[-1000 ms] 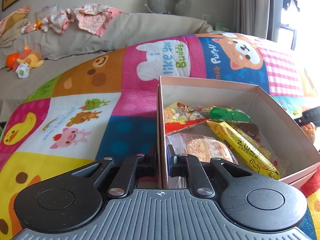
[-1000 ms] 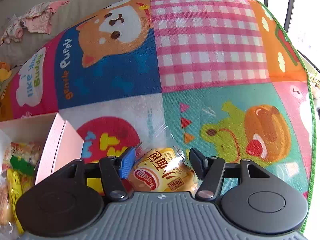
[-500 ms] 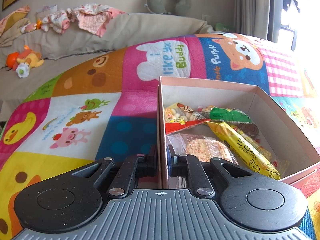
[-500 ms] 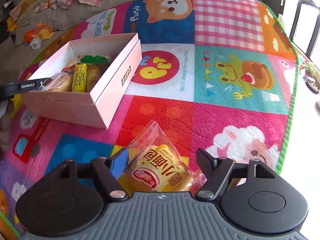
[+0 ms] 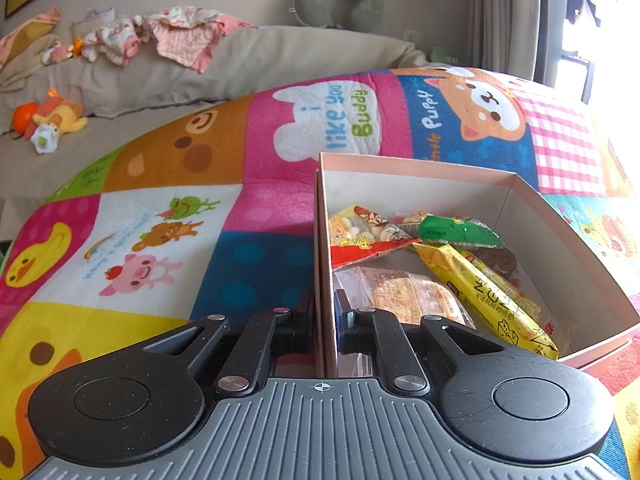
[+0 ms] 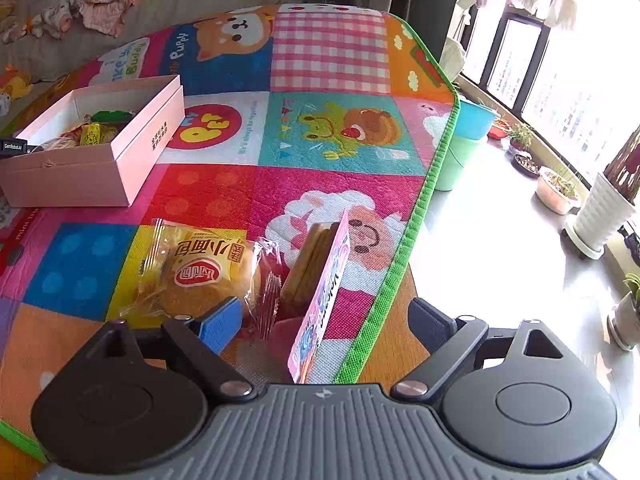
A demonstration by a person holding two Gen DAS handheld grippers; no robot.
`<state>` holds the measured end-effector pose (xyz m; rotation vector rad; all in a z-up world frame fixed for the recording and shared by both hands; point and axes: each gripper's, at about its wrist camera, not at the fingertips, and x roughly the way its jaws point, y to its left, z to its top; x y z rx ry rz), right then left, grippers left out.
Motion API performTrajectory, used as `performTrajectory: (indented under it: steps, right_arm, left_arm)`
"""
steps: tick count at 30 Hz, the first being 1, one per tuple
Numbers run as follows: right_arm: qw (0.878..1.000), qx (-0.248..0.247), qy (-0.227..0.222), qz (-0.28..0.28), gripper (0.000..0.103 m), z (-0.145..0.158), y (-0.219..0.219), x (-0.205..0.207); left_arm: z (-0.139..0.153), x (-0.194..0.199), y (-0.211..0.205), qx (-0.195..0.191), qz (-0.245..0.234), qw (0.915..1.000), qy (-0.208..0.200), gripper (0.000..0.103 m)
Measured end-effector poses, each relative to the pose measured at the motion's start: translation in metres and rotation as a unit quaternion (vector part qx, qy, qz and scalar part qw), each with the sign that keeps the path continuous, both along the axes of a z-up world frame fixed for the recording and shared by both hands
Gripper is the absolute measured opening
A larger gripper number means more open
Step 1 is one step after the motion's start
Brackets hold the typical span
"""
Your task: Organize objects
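Observation:
My left gripper [image 5: 323, 320] is shut on the near left wall of the pink box [image 5: 320, 240], which holds several snack packets, among them a long yellow one [image 5: 484, 292] and a green one [image 5: 460, 232]. In the right wrist view the same box [image 6: 132, 160] sits on the mat at the far left. My right gripper [image 6: 324, 320] is open and empty. A yellow bread packet [image 6: 200, 268] lies on the mat just beyond its left finger. A pink biscuit packet [image 6: 324, 284] stands on edge between the fingers, touching neither.
A colourful patchwork play mat [image 6: 328, 140] covers the floor, with its green edge [image 6: 424, 208] to the right. Beyond the edge are stacked blue and green buckets [image 6: 468, 136] and several potted plants [image 6: 600, 208]. A grey sofa [image 5: 240, 64] with clothes and toys stands behind.
My right gripper has opened wide and let go of the yellow bread packet, which now lies on the mat. The right view has swung right. The left gripper has not moved.

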<state>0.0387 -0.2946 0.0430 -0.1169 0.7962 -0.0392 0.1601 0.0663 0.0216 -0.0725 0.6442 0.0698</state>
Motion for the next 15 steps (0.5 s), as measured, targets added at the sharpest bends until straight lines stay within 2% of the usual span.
performTrajectory:
  steps: [3, 5, 12, 15]
  right_arm:
    - [0.999, 0.039, -0.006, -0.014, 0.086, 0.005, -0.006, 0.005]
    - [0.999, 0.045, -0.018, -0.009, 0.080, 0.010, -0.002, 0.006]
    - [0.994, 0.023, -0.025, 0.100, 0.079, 0.015, 0.042, -0.003]
    - [0.992, 0.052, 0.005, 0.118, 0.080, 0.010, 0.053, -0.001]
  left_arm:
    - [0.000, 0.000, 0.001, -0.001, 0.000, 1.0000, 0.000, 0.012]
    - [0.000, 0.000, 0.000, -0.001, 0.000, 1.0000, 0.000, 0.012]
    - [0.000, 0.000, 0.001, -0.001, 0.000, 1.0000, 0.000, 0.012]
    - [0.000, 0.000, 0.001, -0.001, 0.000, 1.0000, 0.000, 0.012]
